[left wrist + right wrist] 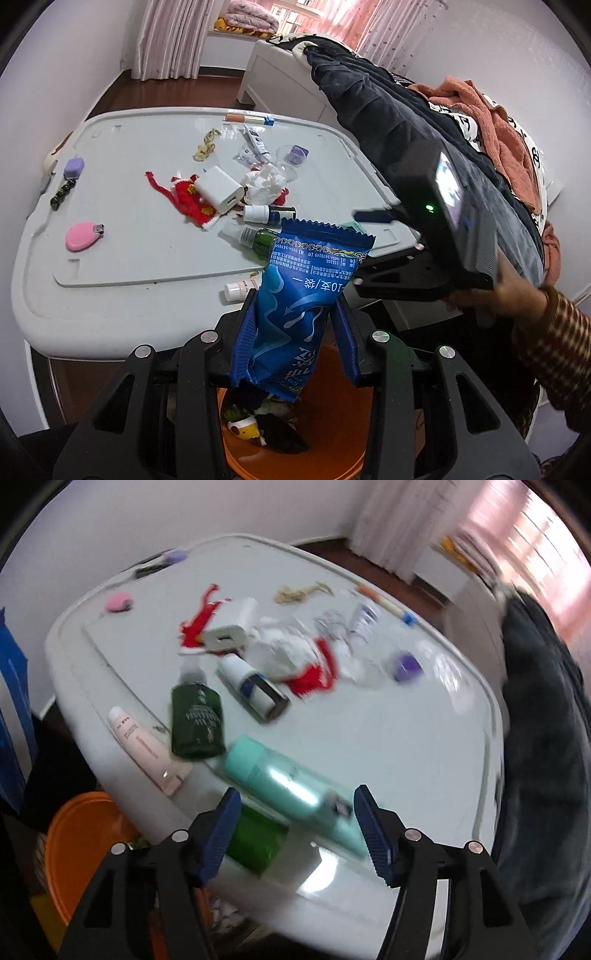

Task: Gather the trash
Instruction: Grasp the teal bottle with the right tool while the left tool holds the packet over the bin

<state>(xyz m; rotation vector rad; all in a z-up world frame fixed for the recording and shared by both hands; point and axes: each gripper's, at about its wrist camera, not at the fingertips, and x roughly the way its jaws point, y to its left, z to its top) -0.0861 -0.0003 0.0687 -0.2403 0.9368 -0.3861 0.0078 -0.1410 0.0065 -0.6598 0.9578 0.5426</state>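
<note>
Blue wrapper (295, 314) at lower centre of the left view, long axis upright, clamped in the left gripper (295, 332) — directly above the orange bin (332, 435) (drop looks lined up). Right gripper (295, 834) spread wide, empty, over the teal bottle (291, 786) — blurred.

White table (122, 306) with bottles (197, 720), charger (219, 188)

Wrapper (295, 314): blue, crinkled, torn open, held upright above the bin.
Bin (332, 435): orange, open, some trash inside.
</note>
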